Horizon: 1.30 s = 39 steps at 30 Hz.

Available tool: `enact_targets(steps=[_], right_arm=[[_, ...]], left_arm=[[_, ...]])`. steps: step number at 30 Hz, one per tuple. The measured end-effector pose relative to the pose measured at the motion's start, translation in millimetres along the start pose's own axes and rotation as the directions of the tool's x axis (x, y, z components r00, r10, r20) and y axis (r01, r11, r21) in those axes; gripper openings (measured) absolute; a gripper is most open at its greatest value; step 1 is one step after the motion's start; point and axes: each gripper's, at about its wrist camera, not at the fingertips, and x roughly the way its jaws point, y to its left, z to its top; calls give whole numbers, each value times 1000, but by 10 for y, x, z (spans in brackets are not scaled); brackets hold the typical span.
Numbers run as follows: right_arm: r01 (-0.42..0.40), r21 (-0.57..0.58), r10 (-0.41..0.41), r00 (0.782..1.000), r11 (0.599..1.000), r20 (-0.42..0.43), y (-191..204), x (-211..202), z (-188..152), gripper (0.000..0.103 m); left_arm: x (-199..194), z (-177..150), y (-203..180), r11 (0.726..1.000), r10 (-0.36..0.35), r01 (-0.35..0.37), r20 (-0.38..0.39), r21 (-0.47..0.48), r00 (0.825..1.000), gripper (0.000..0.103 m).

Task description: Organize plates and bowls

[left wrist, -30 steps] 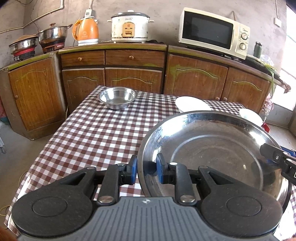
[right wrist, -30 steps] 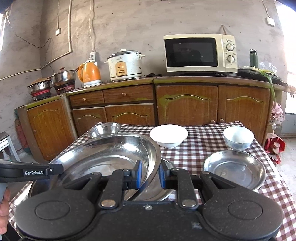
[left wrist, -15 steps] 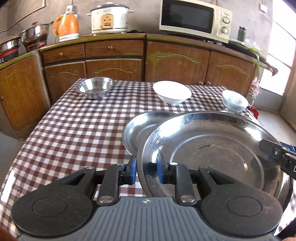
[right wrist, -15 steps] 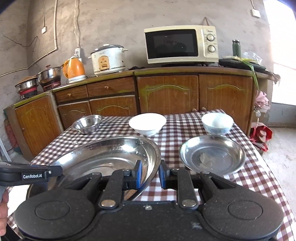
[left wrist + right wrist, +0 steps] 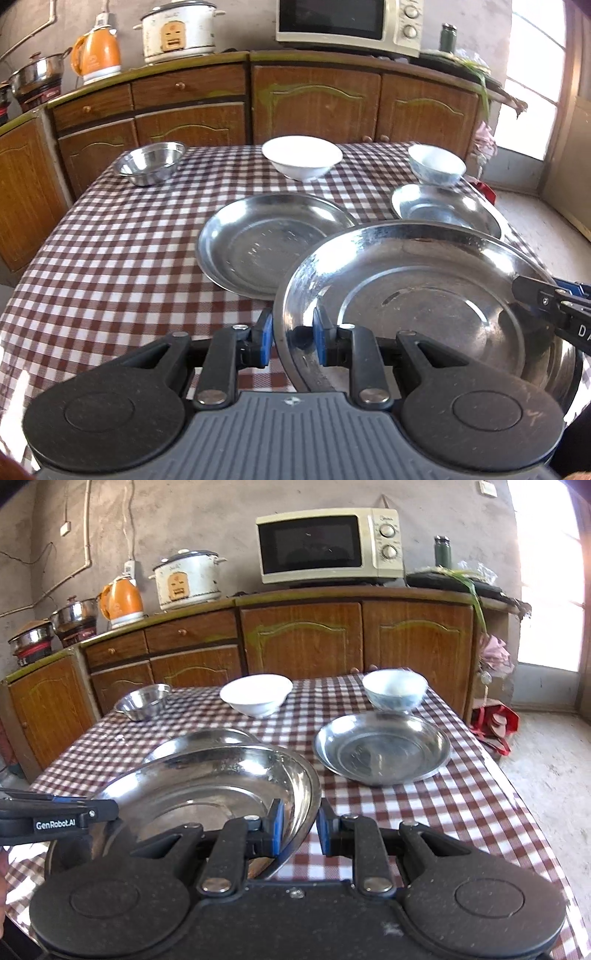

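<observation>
Both grippers are clamped on one big steel plate (image 5: 428,306), held above the near edge of the table (image 5: 110,258). Left gripper (image 5: 293,338) is shut on the plate's left rim, blue pads pinching the thin lip from inside and outside. Right gripper (image 5: 299,827) is shut on the opposite rim the same way; its tip can also be seen entering the left wrist view at far right.

Key relation: a second steel plate (image 5: 273,243) lies flat on the cloth, ahead of the held plate and to its left, nearer the left gripper. In the right wrist view it is partly hidden behind the carried plate's far rim. A third steel plate (image 5: 382,747) lies ahead and to the right, nearer the right gripper. Judged from this, stacking would need the held plate moved fwd and leftward, or fwd-right for the other one; which is meant can't be told.

Materials and shapes: all three plates are round, shallow, polished metal w/ raised sloping rims, reflective and prob. slippery against the pads. At the table's far side sit a small steel bowl (image 5: 151,168) at left, a wide white ceramic bowl (image 5: 301,157) in the middle, and a smaller white-blue bowl (image 5: 436,170) at right, just behind the third plate. Cloth is brown-and-white check, soft, lying flat.
</observation>
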Motion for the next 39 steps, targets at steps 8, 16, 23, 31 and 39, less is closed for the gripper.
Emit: enact_targets(steps=[8,16,23,31,39], right_arm=[[52,11,-51,998,999,-26,-206,-20,-159,25],[101,44,-99,994,994,-49,-413,42,-265,25],[123,58,-119,991,991,-66,-556,161,-335,25],[133,63,-128,989,989,-77,-660,342,-355,25],[125,45,-120,988,991,-93,-646,495,-373,25]], left_arm=[[88,-104,-204,998,-36,37,-9,51,999,24],[230,-173,-395,993,-62,62,-6,102,998,24],[376,-189,-520,990,-63,63,-5,126,998,24],[457,-203,-582,988,-51,50,-2,145,999,25],[551,-200,-551,991,-31,32,-14,133,999,25]])
